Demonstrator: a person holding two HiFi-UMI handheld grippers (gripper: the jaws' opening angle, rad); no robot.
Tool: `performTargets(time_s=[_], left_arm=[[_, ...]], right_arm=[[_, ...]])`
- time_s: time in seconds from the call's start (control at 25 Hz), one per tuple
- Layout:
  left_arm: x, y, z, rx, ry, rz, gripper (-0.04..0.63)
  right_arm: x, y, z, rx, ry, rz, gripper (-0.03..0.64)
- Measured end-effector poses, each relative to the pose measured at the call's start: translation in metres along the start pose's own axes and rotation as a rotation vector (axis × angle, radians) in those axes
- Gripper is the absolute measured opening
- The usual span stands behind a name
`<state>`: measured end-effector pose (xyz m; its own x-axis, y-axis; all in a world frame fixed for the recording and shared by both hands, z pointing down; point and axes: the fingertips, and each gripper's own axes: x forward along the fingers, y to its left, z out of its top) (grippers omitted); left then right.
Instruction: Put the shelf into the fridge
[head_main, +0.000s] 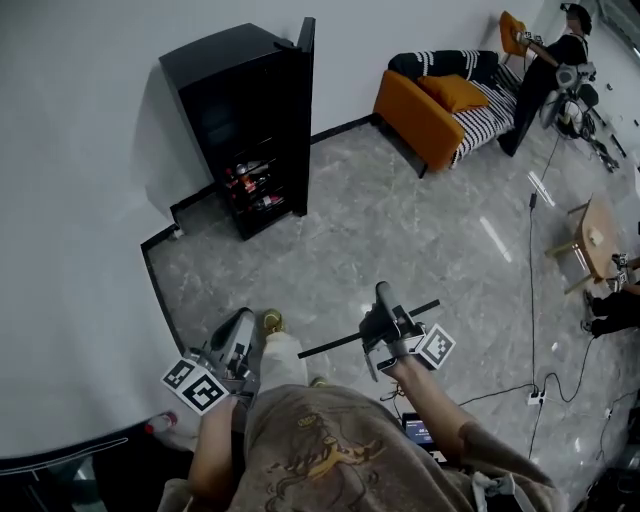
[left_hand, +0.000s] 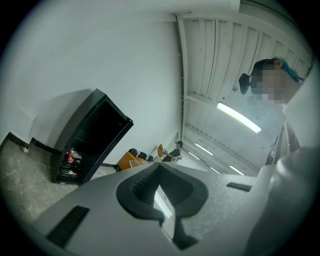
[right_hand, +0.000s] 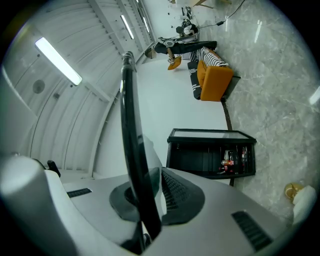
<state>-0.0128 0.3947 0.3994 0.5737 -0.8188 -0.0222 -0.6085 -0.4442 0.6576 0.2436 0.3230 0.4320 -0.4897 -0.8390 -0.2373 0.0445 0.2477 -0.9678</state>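
Two grippers, one load: our right gripper (head_main: 383, 325) clamps the shelf (head_main: 330, 347) by its rim for carrying; left gripper (head_main: 240, 335) idle, jaws together, empty; open fridge (head_main: 215, 100) waits at eleven o'clock.

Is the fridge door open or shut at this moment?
Open: the door stands swung aside from the fridge, with bottles visible inside.
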Motion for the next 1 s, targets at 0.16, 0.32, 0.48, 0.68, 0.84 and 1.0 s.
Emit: performTargets(time_s=[0.16,0.32,0.48,0.68,0.84,1.0], left_arm=[[0.020,0.019,0.014,-0.001,0.010,-0.004,0.003],[0.039,0.045,0.032,-0.008,0.017,0.002,0.003],[0.060,0.062,0.051,-0.016,0.025,-0.001,0.003],[0.086,0.089,0.076,-0.027,0.048,-0.011,0.003],[0.104,0.108,0.094,-0.027,0.065,-0.024,0.003],[0.119,0.128,0.115,-0.025,0.081,-0.043,0.003]], right_arm=[[0.027,-0.010,0.005,-0.006,-0.001,-0.003,0.029],[0.063,-0.020,0.005,0.003,0.000,0.000,0.029],[0.094,-0.029,0.009,0.013,-0.003,-0.011,0.029],[0.134,-0.043,0.010,0.021,-0.012,-0.033,0.029],[0.162,-0.051,0.011,0.033,-0.029,-0.039,0.029],[0.191,-0.057,0.010,0.019,-0.046,-0.044,0.028]])
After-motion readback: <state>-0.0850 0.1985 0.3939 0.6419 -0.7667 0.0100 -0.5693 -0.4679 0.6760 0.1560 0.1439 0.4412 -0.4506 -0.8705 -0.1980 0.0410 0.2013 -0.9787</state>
